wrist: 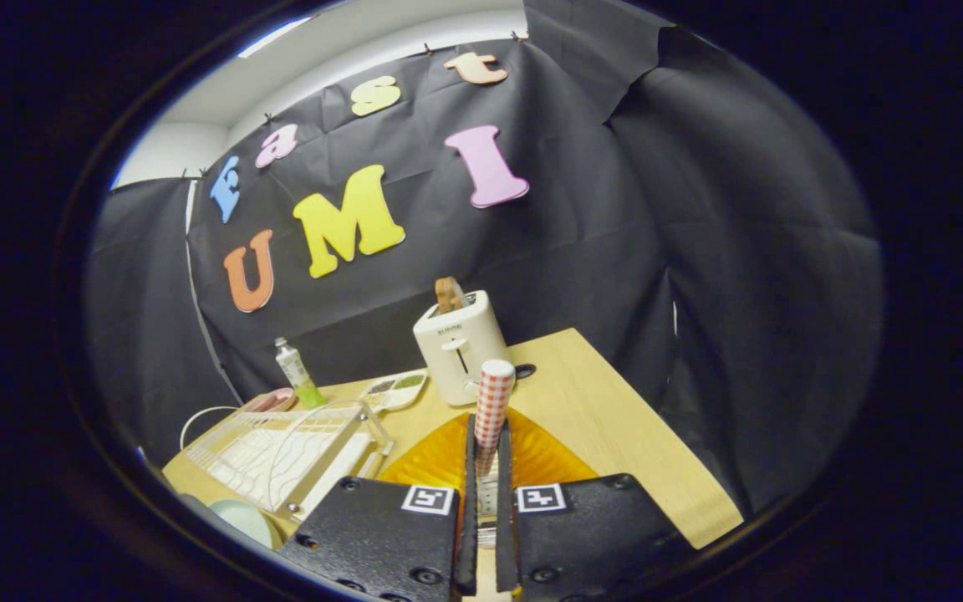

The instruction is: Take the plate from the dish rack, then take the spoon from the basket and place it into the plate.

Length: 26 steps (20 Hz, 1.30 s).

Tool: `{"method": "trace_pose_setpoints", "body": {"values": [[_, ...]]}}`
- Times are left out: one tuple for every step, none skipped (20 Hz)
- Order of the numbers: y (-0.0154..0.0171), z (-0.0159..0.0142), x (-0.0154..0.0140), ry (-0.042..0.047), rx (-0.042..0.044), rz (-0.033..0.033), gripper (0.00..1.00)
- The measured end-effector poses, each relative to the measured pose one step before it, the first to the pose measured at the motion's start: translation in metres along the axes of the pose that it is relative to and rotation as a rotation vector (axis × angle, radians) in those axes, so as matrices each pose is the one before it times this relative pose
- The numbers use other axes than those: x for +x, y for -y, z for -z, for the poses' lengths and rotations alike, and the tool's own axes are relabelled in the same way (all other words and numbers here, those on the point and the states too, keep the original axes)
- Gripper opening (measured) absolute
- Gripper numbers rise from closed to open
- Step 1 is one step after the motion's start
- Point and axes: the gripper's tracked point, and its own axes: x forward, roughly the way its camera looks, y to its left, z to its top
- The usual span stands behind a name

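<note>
gripper (488, 456) clamped on checked spoon (493, 401) handle, upright between fingers, above orange plate (540, 456) just ahead.

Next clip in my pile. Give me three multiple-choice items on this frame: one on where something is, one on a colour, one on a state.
1. Where does the toaster stand?
A. On the table beyond the orange plate
B. Inside the dish rack
C. Between the fingers

2. What colour is the pattern on the spoon handle?
A. Blue stripes
B. Red and white check
C. Plain green

3. What is the gripper doing?
A. Open over the rack
B. Shut on nothing
C. Shut on the spoon handle

Answers:
1 A: the toaster sits on the wooden table, past the far rim of the orange plate.
2 B: the handle rising from the fingers is checked red and white.
3 C: both fingers press the handle, held upright over the plate; the dish rack lies off to the side.
</note>
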Motion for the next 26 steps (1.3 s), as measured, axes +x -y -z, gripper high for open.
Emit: {"method": "trace_pose_setpoints", "body": {"values": [[-0.00388,-0.00028,-0.00058,0.00179,-0.00006,0.0028,0.12],[-0.00342,0.00055,-0.00063,-0.00027,-0.0038,0.00577,0.09],[-0.0032,-0.00476,-0.00409,0.02158,0.00225,0.00136,0.08],[-0.00232,-0.01071,-0.00267,0.03632,-0.00638,0.00999,0.08],[-0.00093,-0.01222,-0.00429,0.03842,-0.023,0.01657,0.08],[-0.00028,-0.00943,-0.00496,0.02886,-0.03303,0.02384,0.08],[-0.00244,-0.00985,-0.00615,0.01847,-0.03253,0.01714,0.08],[-0.00487,-0.01069,-0.00753,0.01687,-0.02357,0.01192,0.08],[-0.00472,-0.01121,-0.00884,0.02189,-0.01936,0.00884,0.08],[-0.00666,-0.01233,-0.00987,0.03075,-0.02056,0.00101,0.08],[-0.00748,-0.01242,-0.01211,0.0351,-0.02189,-0.00134,0.08],[-0.01019,-0.00961,-0.01038,0.0278,-0.02314,0.0021,0.08],[-0.01174,-0.00865,-0.01164,0.01201,-0.02105,-0.00356,0.08],[-0.01371,-0.00522,-0.01178,0.00372,-0.00998,-0.00798,0.08],[-0.01435,-0.00323,-0.01193,-0.00399,-0.00006,-0.01273,0.08],[-0.01822,-0.00506,-0.01101,-0.00448,0.01004,-0.02098,0.08],[-0.0185,-0.00247,-0.01091,-0.00866,0.00914,-0.0235,0.08],[-0.01713,0.00191,-0.00956,-0.00819,0.00588,-0.02089,0.08],[-0.01758,0.00109,-0.00772,-0.006,-0.00162,-0.02065,0.08],[-0.01716,0.00301,-0.00438,-0.00538,-0.00726,-0.01617,0.08],[-0.01665,0.00235,-0.00541,-0.00389,-0.00686,-0.01818,0.08],[-0.0181,0.00508,-0.0052,-0.00696,-0.00799,-0.02062,0.08],[-0.01594,0.00522,-0.00415,-0.00595,-0.0032,-0.02247,0.08],[-0.01675,0.00696,-0.0038,-0.00792,0.00172,-0.0195,0.08],[-0.01298,0.00875,-0.00267,-0.01456,0.00607,-0.01728,0.08],[-0.01167,0.00975,-0.00174,-0.01661,0.01266,-0.01381,0.08]]}}
